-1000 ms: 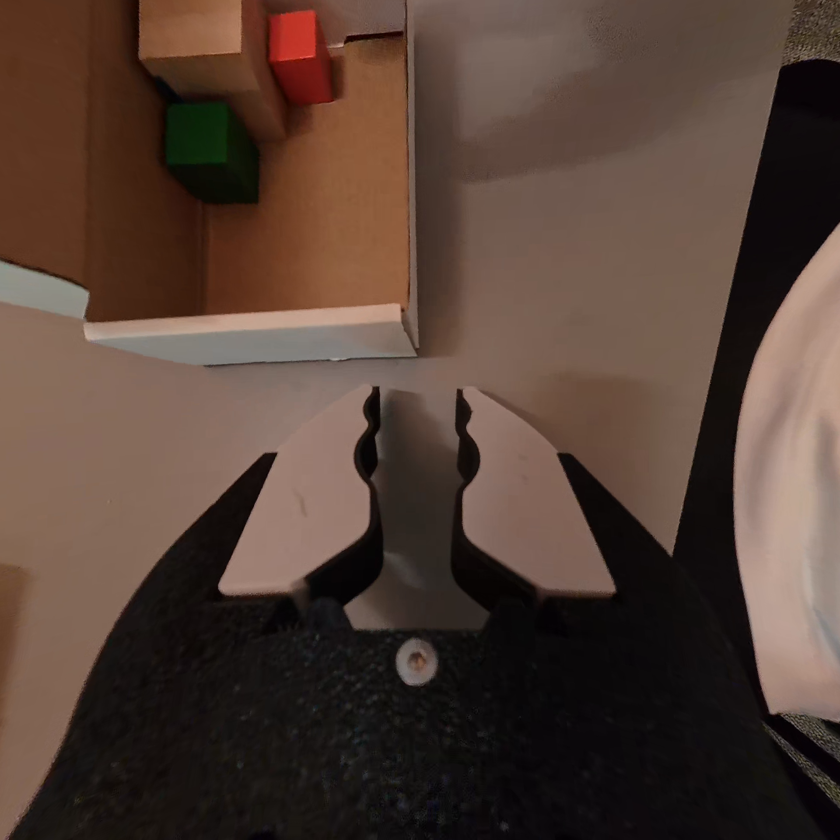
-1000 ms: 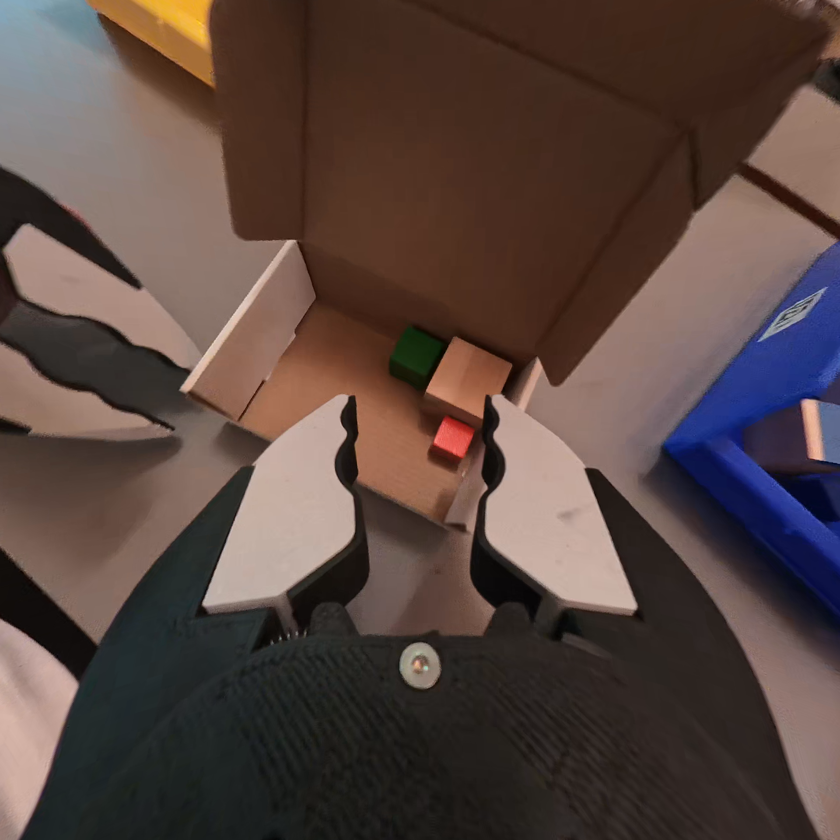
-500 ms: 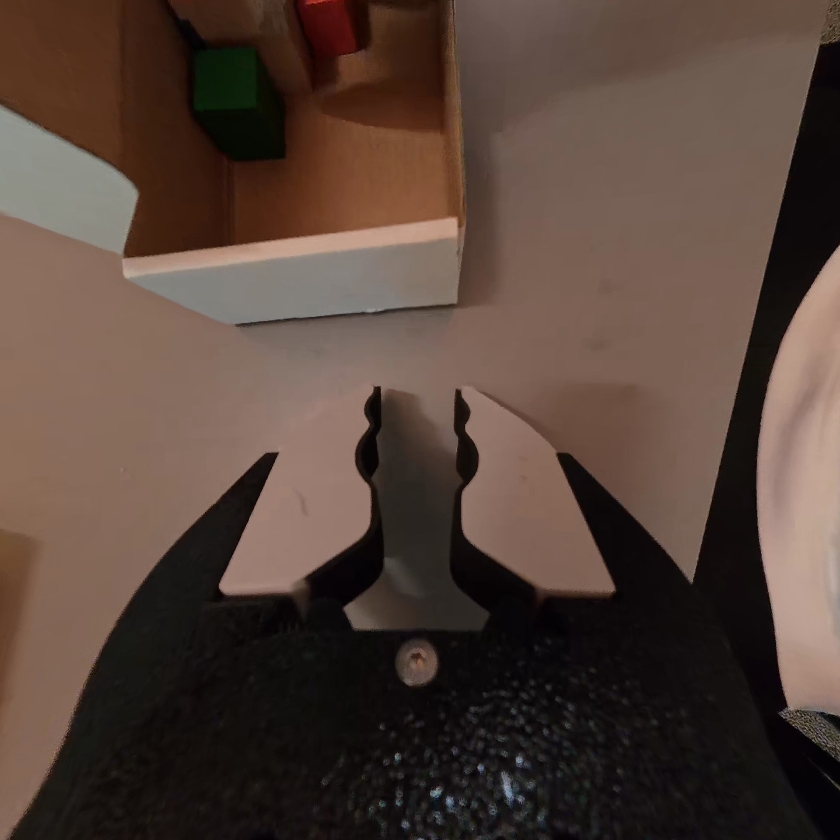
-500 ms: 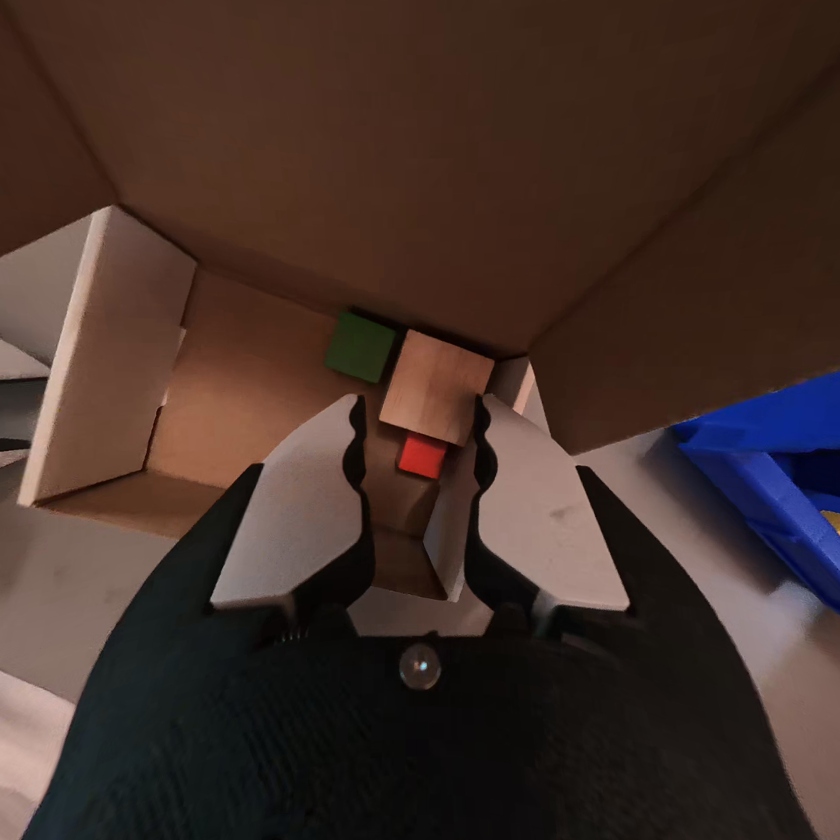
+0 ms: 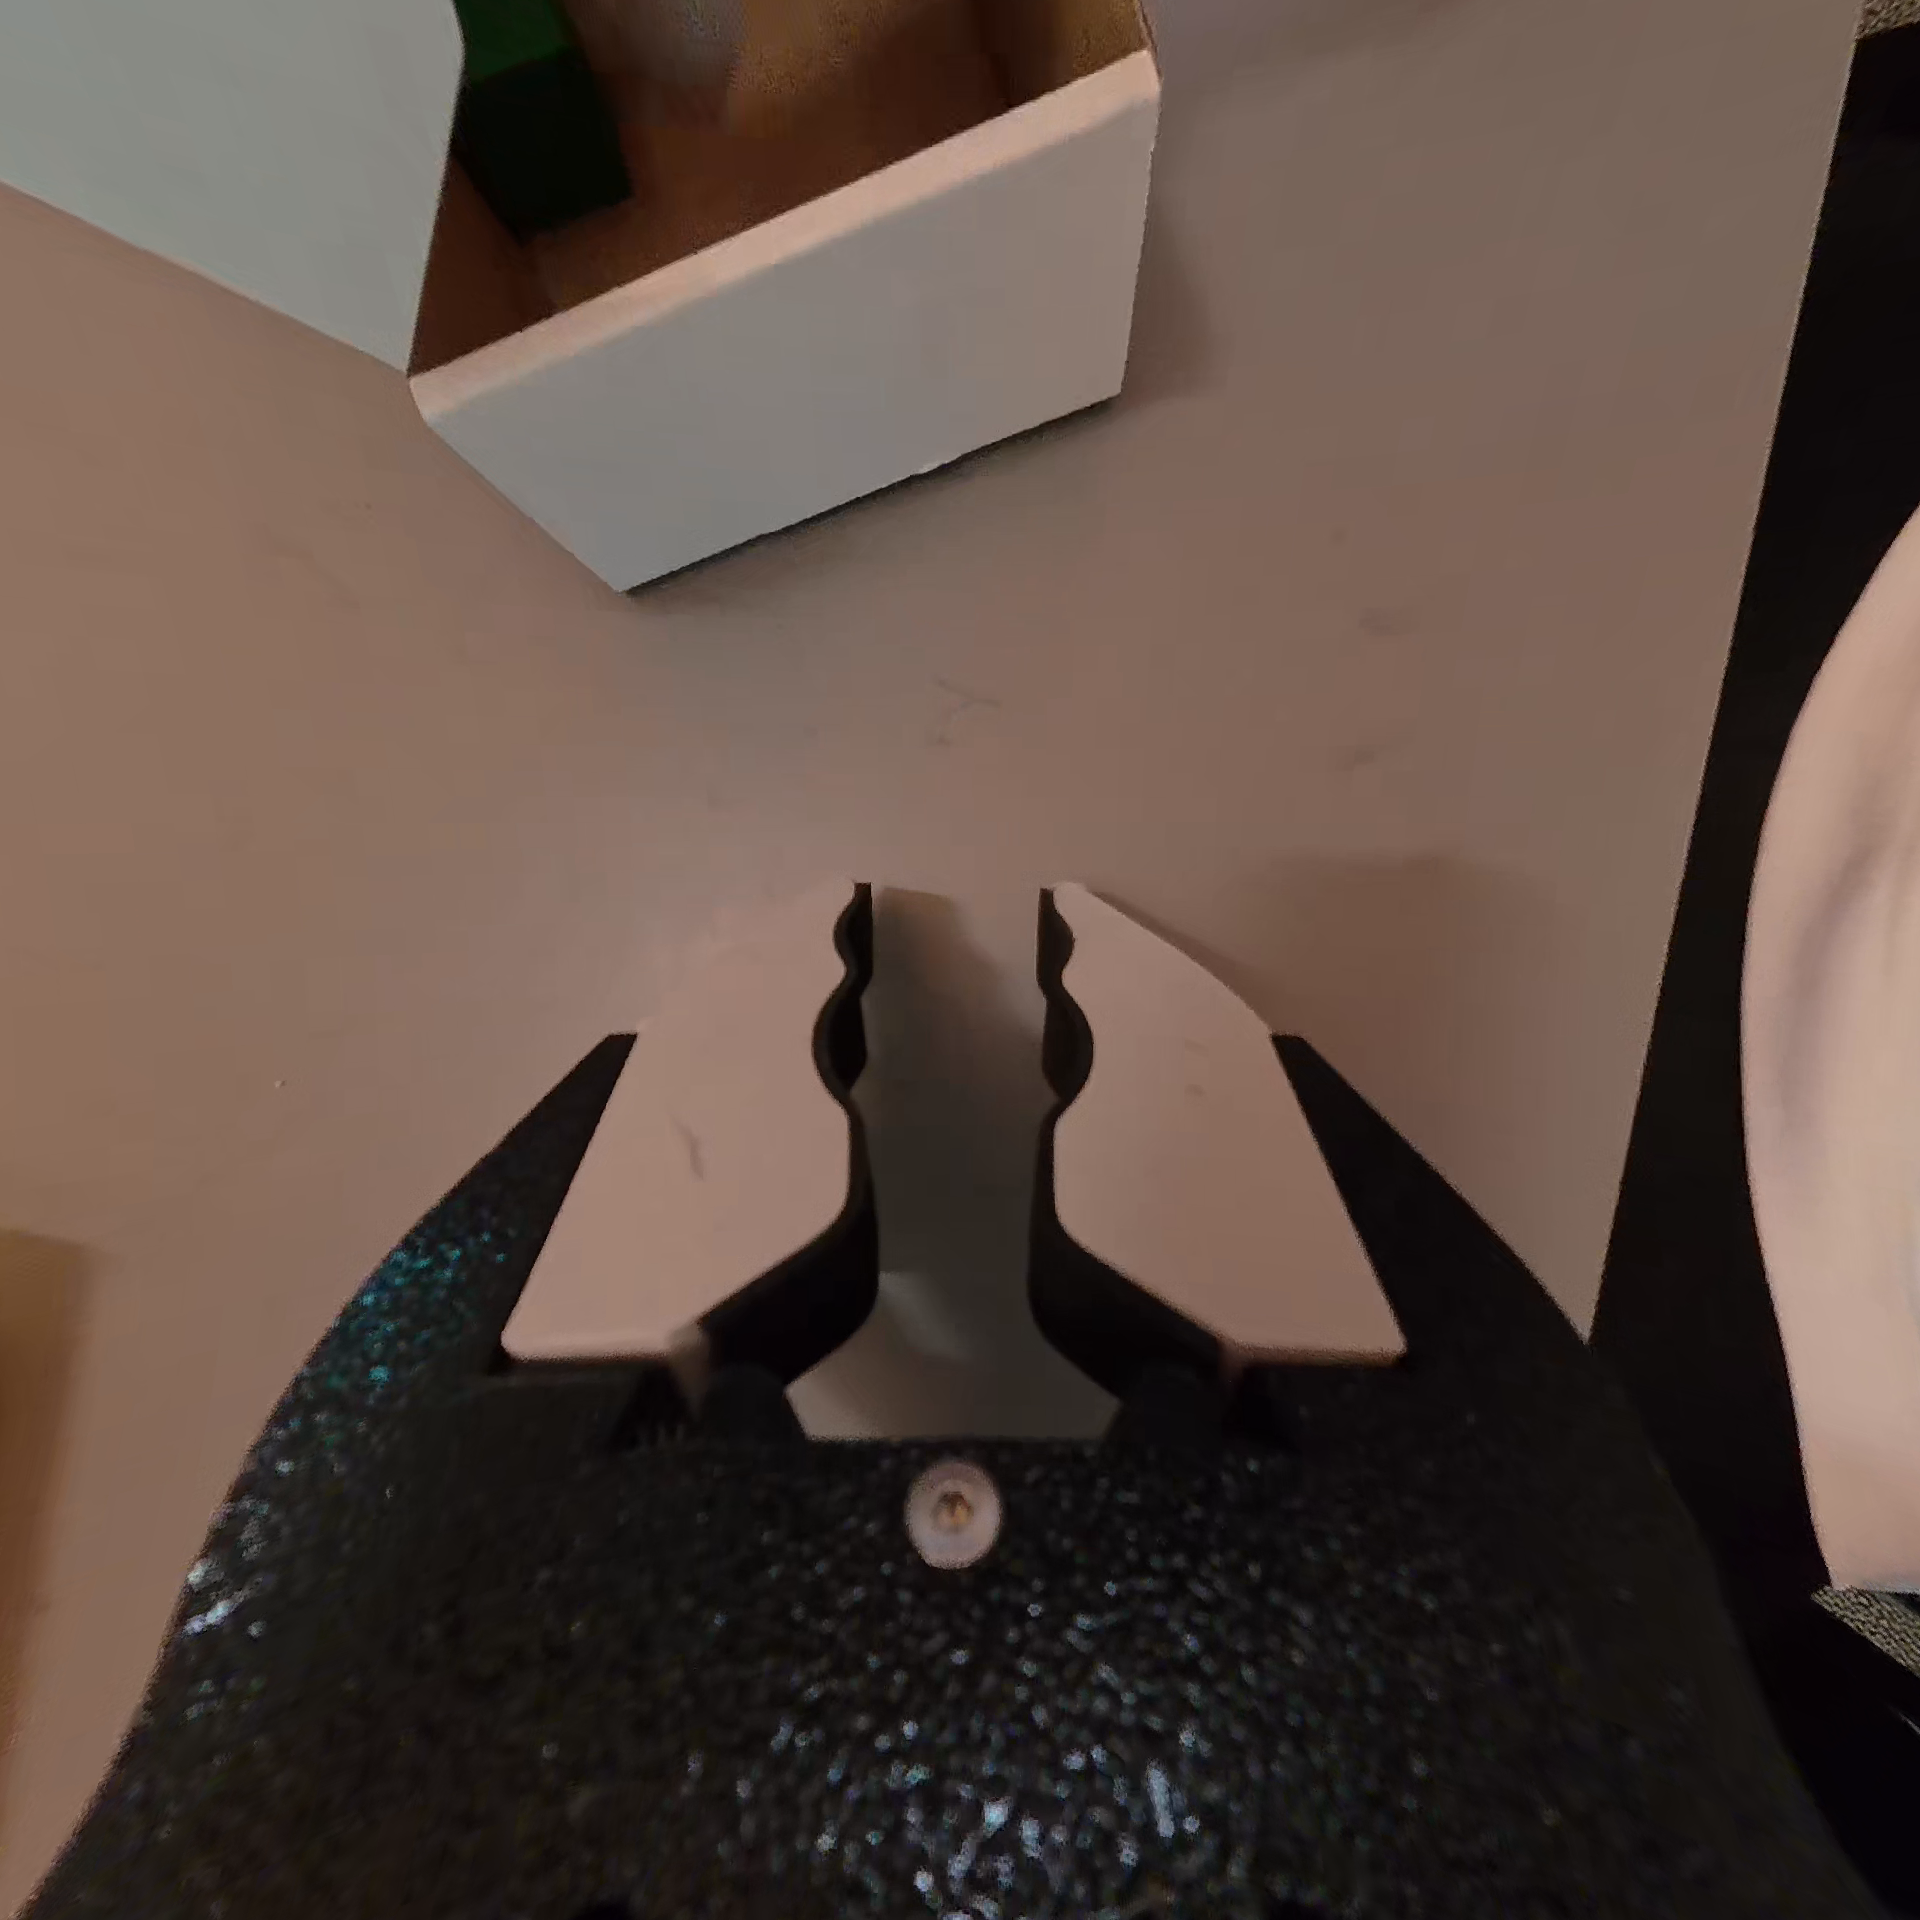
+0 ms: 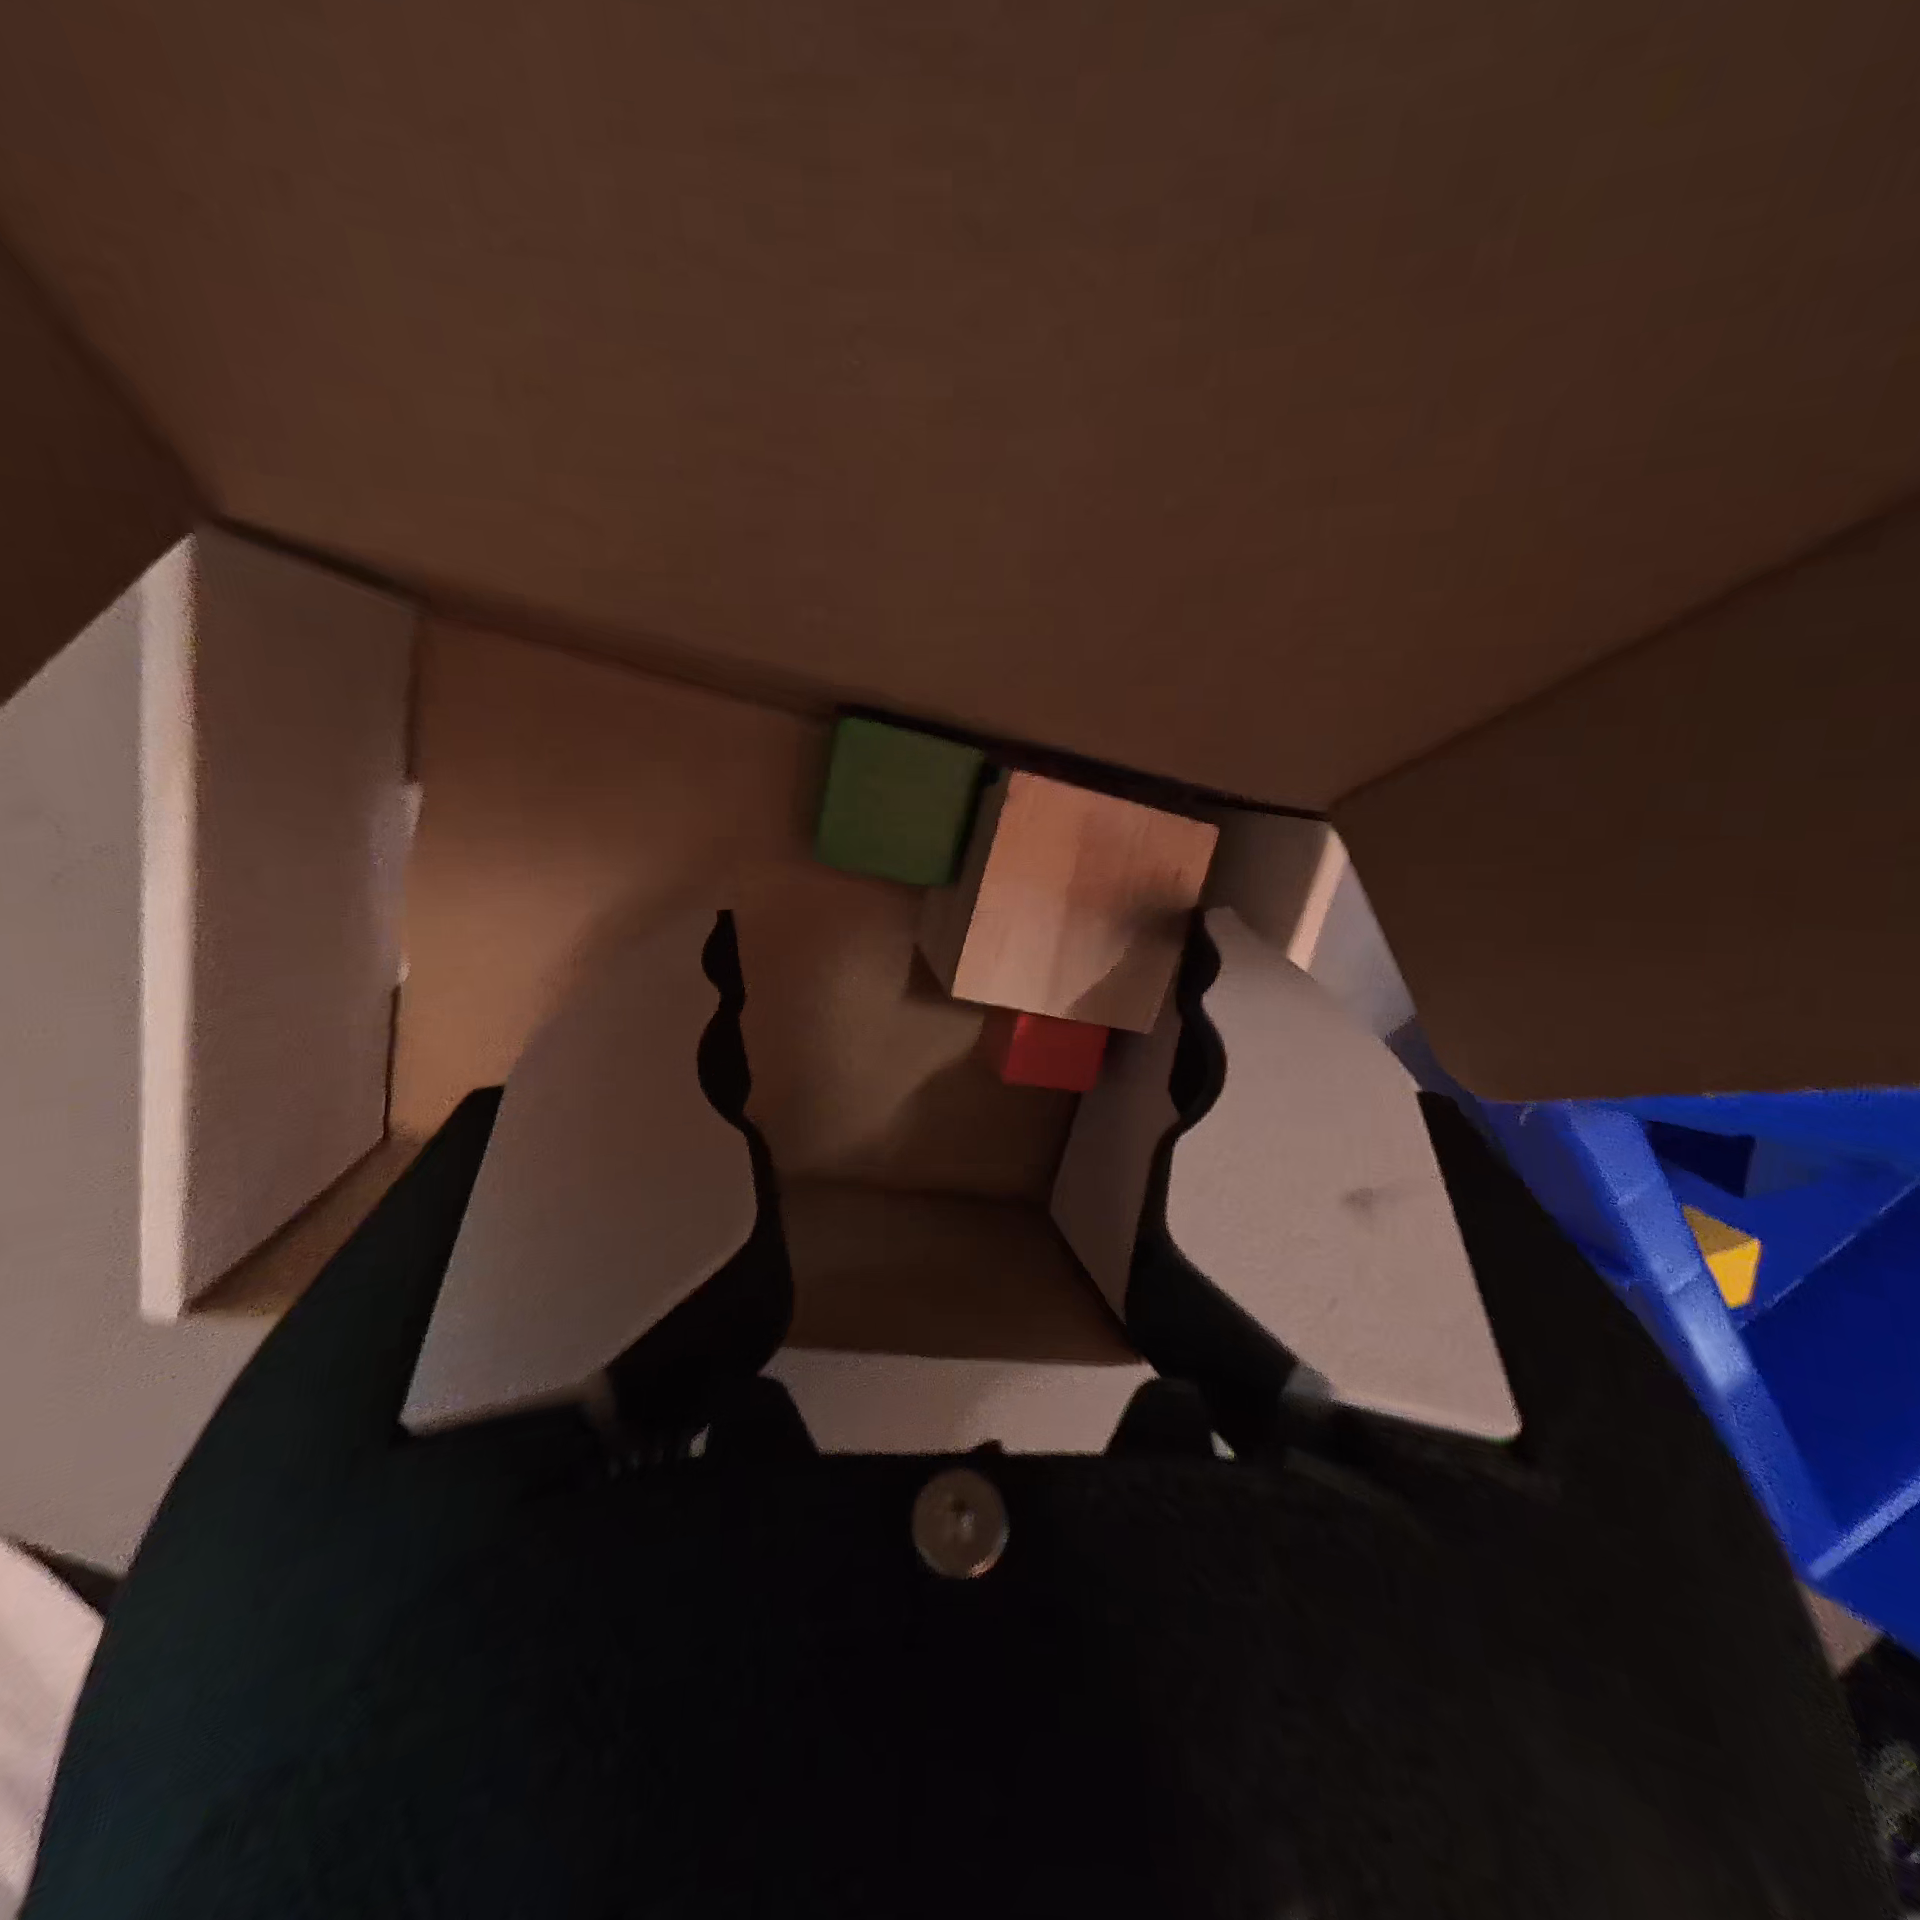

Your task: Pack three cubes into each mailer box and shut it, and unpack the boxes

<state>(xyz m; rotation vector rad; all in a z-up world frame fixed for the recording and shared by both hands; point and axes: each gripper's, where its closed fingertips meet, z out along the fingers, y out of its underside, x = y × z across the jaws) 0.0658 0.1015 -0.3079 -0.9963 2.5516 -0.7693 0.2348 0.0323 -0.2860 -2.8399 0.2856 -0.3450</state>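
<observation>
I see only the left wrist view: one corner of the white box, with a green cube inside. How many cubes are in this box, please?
Observer: Three. Beside the green cube lie a larger wooden cube and a small red cube.
Operator: And where is the right hand-held gripper?
Observer: The right hand-held gripper is open and empty. It reaches over the near wall into the mailer box, with its right finger close to the wooden cube.
Operator: Is the lid shut?
Observer: No, the lid stands open above the cubes.
</observation>
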